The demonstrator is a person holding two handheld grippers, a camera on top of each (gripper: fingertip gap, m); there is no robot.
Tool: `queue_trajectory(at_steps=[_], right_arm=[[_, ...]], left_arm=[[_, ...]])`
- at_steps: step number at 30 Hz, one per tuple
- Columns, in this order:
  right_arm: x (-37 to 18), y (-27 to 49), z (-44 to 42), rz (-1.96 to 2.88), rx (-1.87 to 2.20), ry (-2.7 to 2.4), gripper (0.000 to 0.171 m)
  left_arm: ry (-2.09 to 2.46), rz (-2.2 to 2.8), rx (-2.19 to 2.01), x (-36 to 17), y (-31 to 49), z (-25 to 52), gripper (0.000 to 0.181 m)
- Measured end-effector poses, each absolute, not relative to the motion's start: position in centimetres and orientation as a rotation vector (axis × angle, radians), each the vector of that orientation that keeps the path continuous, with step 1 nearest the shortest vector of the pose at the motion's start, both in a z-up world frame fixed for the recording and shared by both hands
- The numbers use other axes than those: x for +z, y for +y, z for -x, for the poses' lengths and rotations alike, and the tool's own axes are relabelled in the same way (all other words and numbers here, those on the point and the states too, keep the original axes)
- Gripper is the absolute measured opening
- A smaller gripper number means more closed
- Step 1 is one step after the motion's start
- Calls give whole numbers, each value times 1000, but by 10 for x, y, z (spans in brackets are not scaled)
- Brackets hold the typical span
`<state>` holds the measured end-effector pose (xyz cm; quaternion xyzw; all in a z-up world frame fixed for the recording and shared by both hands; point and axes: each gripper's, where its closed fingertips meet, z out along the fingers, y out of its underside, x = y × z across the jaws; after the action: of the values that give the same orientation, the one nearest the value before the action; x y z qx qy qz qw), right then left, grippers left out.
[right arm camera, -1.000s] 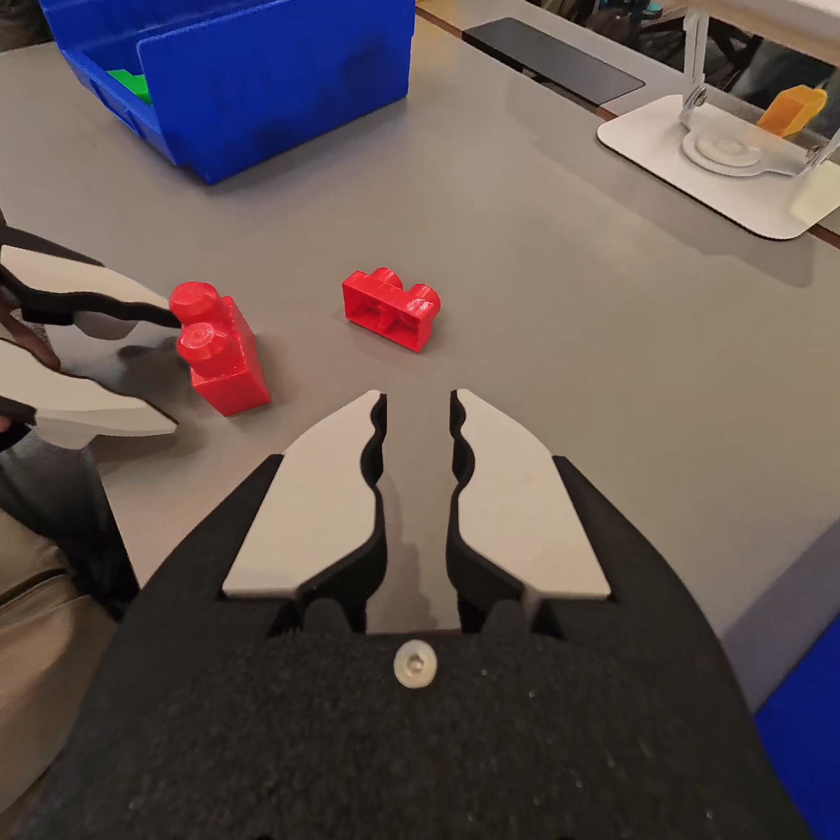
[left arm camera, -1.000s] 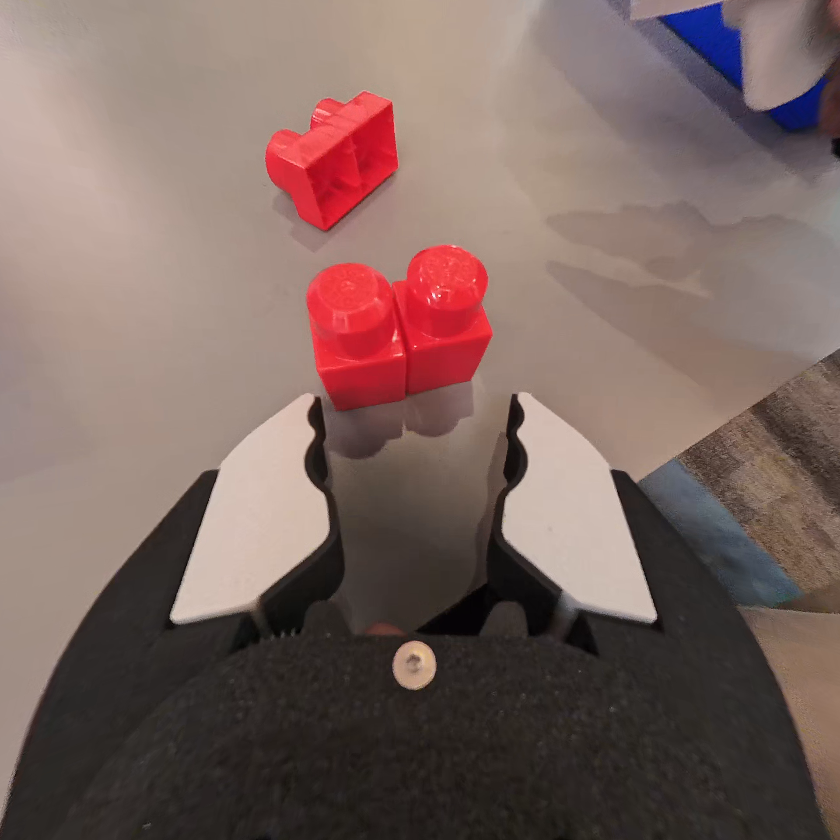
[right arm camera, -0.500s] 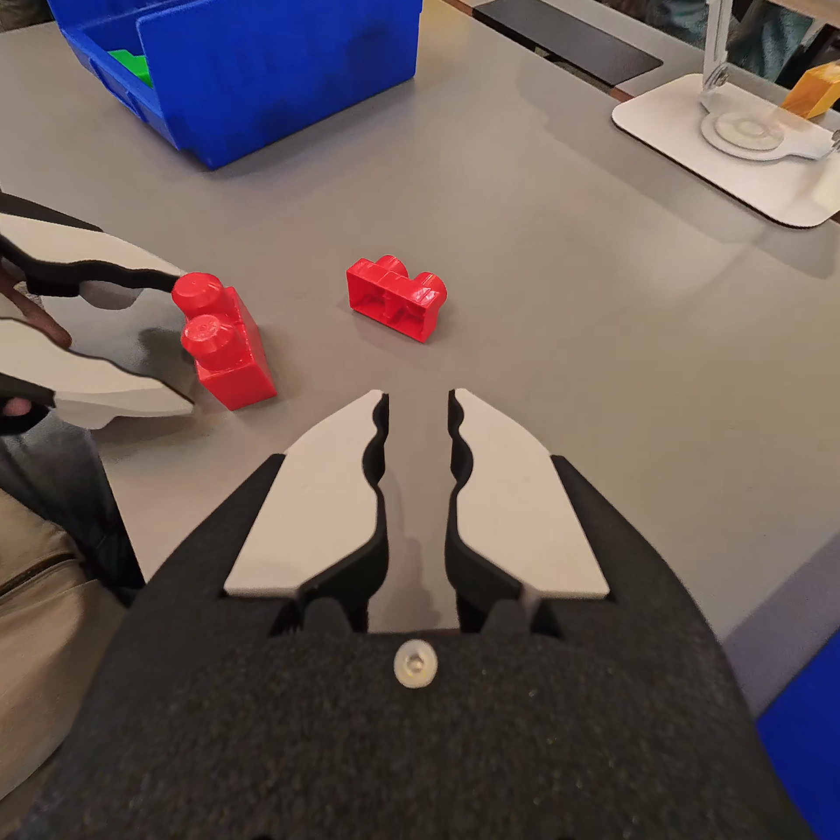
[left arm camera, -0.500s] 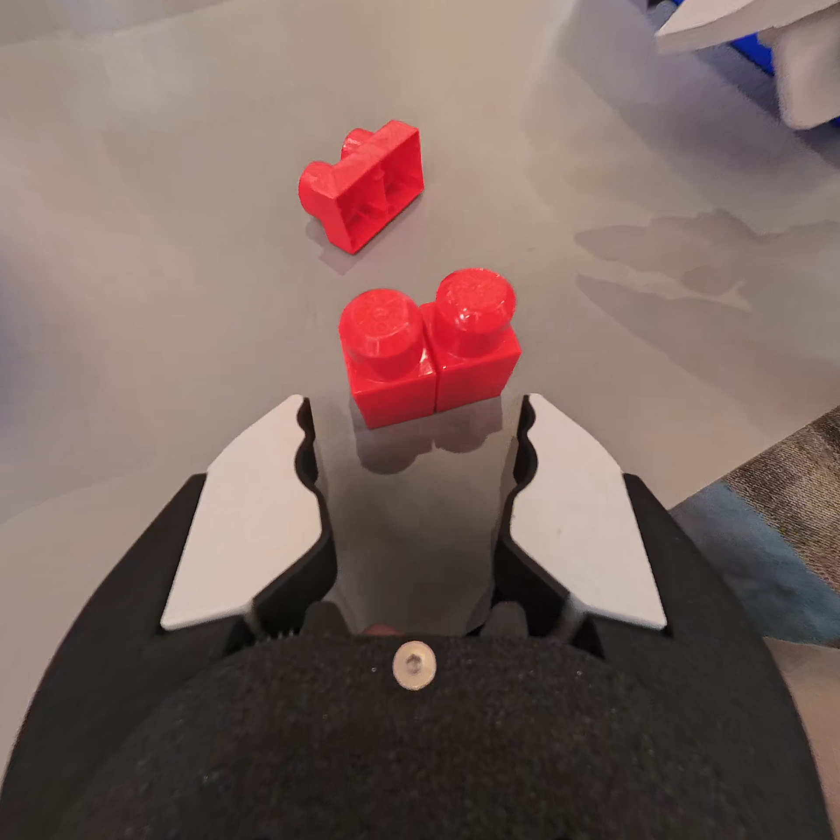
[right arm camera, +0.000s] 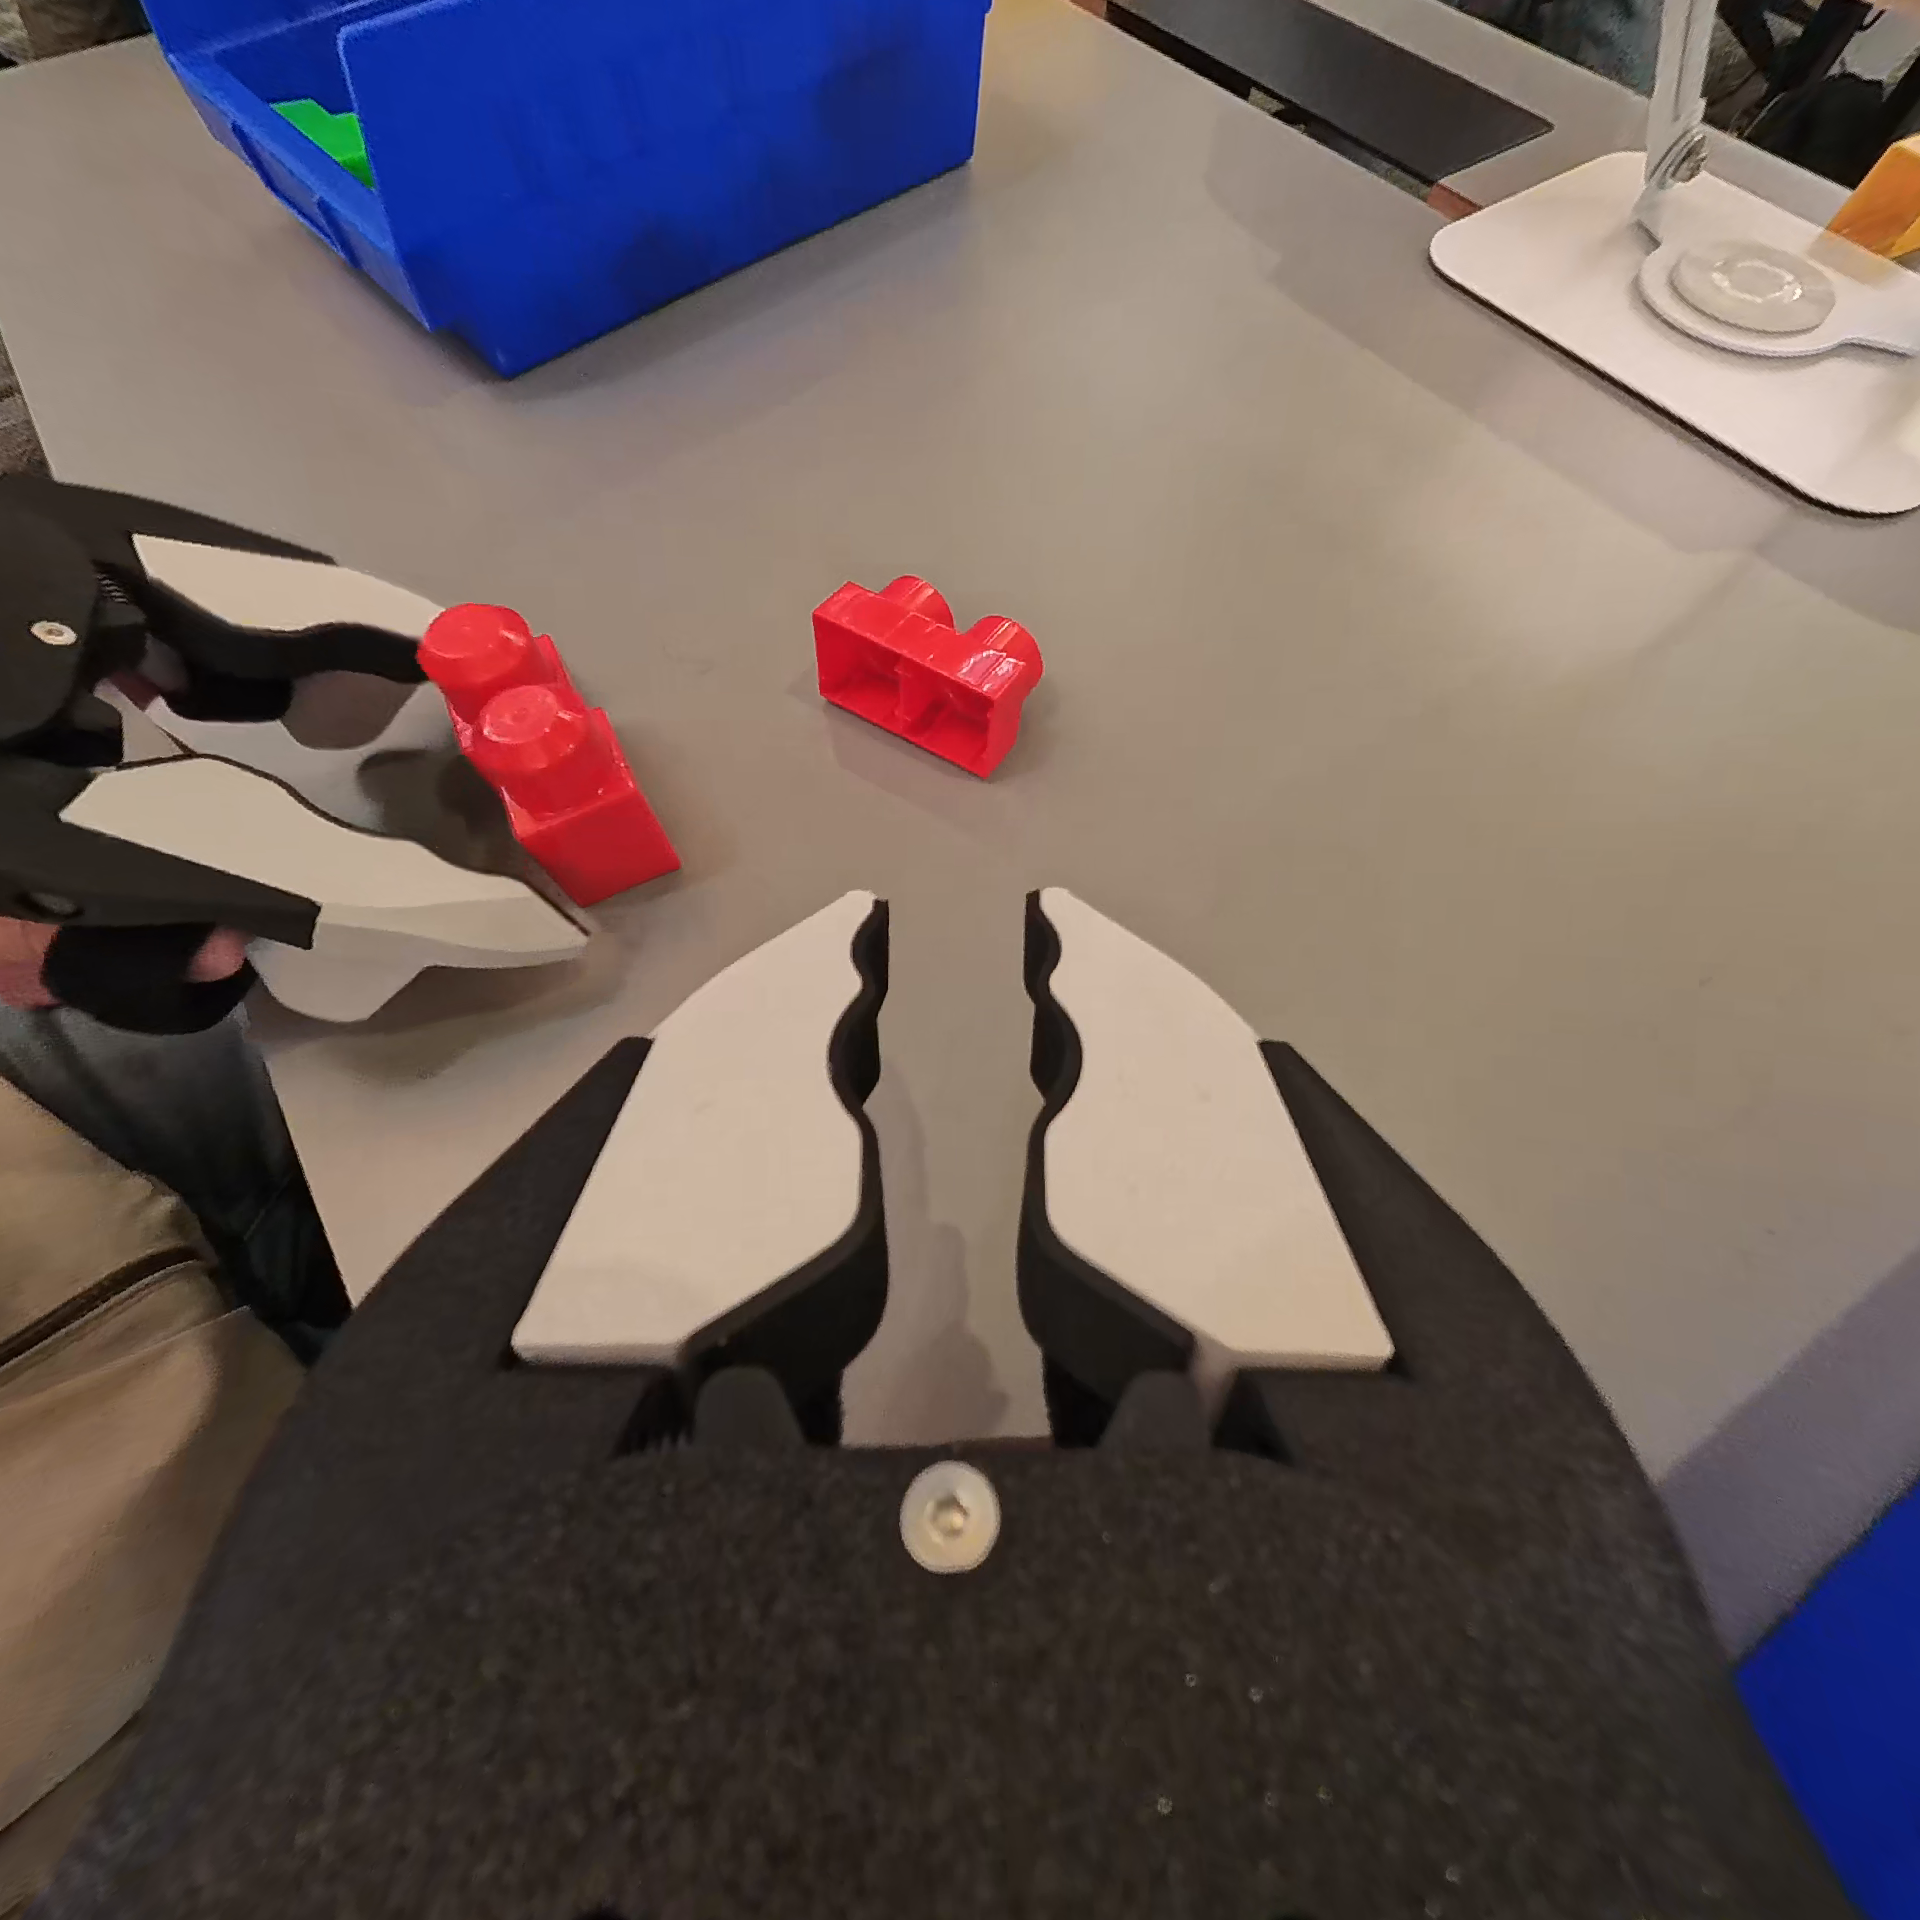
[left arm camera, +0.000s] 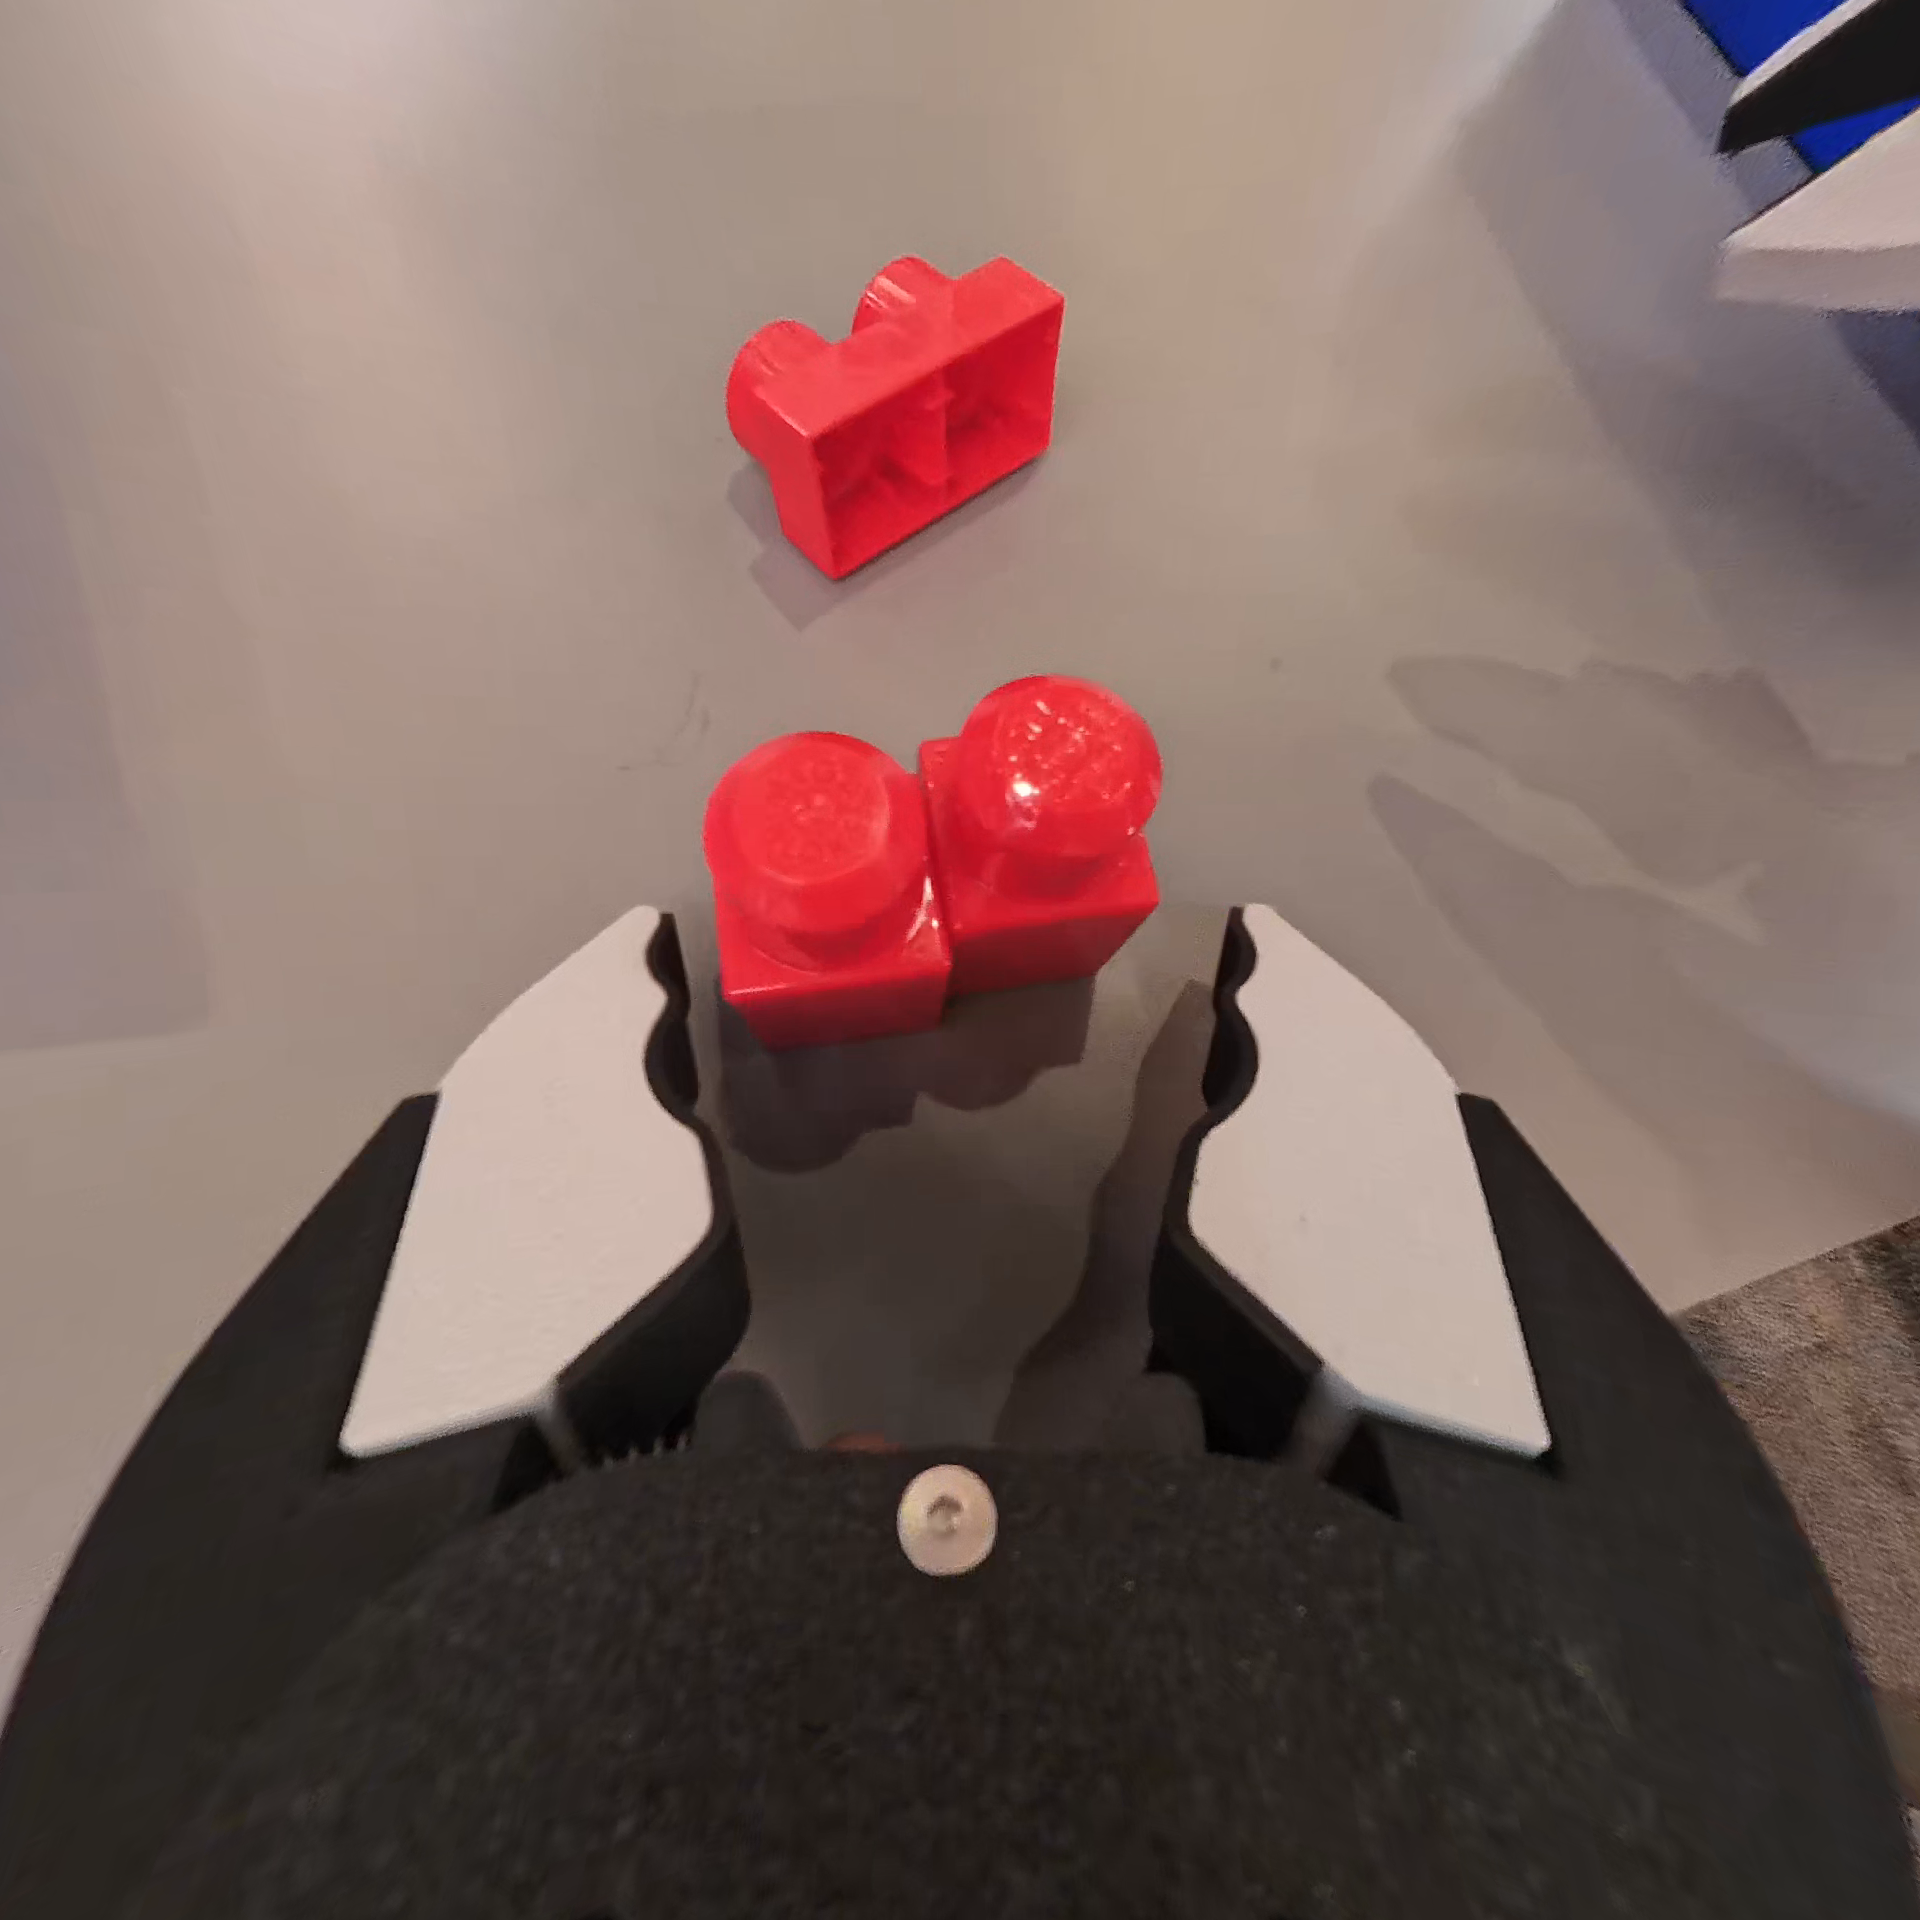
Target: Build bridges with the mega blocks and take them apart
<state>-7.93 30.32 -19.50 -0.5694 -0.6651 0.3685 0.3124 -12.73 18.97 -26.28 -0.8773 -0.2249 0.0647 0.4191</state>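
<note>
Two red one-stud blocks (left arm camera: 930,883) stand upright and touching on the grey table (left arm camera: 364,520); they also show in the right wrist view (right arm camera: 561,769). A red two-stud block (left arm camera: 899,416) lies on its side just beyond them, hollow underside towards the left camera, and shows in the right wrist view (right arm camera: 925,675). My left gripper (left arm camera: 951,930) is wide open and empty, its fingertips at the near corners of the pair; it also shows in the right wrist view (right arm camera: 504,784). My right gripper (right arm camera: 956,904) is narrowly open and empty, over bare table in front of the blocks. Its fingers (left arm camera: 1829,218) show at the top right of the left view.
A blue bin (right arm camera: 644,156) holding a green block (right arm camera: 322,135) stands at the back left. A white stand base (right arm camera: 1662,343) and an orange piece (right arm camera: 1881,197) are at the back right. The table's edge and a person's trousers (right arm camera: 104,1351) are at the near left.
My left gripper has moved forward to the pair of one-stud blocks, so its open fingertips now reach their near corners. The right gripper has barely moved. The blocks have not shifted.
</note>
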Motion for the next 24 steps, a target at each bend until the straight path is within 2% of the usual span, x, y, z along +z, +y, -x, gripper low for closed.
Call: queue_trajectory(at_steps=[24], right_arm=[[-191,301,75,1490,1013,-1759,23]], left_arm=[[-521,2261,83,-260,210,118,94]])
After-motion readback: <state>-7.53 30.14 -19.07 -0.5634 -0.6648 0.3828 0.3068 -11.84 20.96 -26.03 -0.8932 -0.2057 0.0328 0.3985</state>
